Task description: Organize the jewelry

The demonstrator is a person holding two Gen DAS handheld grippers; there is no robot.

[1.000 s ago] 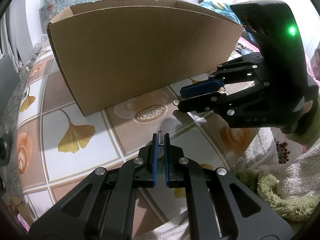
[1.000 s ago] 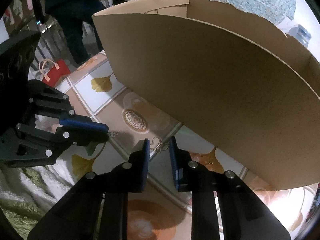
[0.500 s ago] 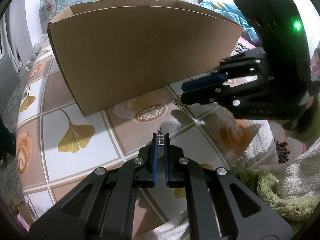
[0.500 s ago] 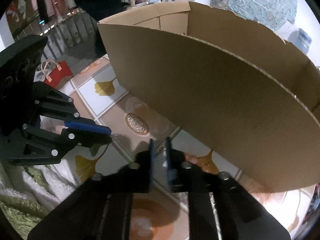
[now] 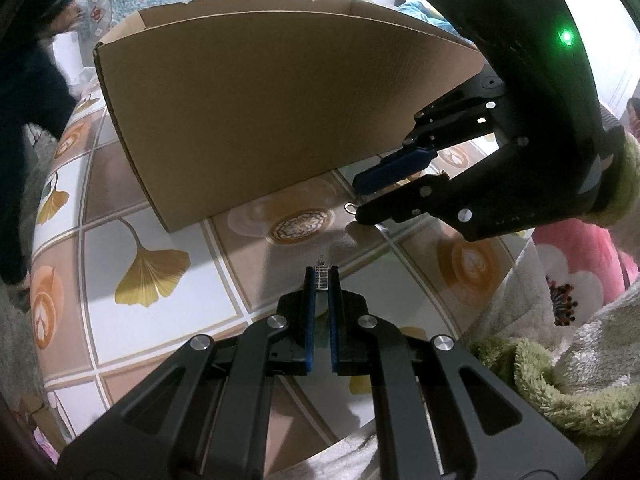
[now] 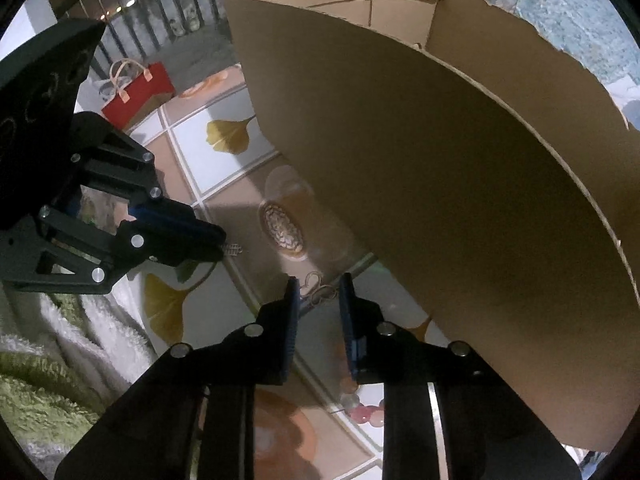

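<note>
Presently the left gripper (image 5: 322, 280) pinches a small rhinestone bar earring (image 5: 322, 277) above the table (image 5: 132, 324). Beside the cardboard box (image 5: 260, 120), the right gripper (image 6: 319, 290) stands parted around a gold wire earring (image 6: 316, 288) lying on the table.

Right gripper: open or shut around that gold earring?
Open. The right gripper has a clear gap between its blue pads, and the gold earring lies loose between the tips on the table.

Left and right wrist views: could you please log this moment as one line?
left tool: shut on silver strip piece | right tool: open around gold earring on table | cardboard box: behind
</note>
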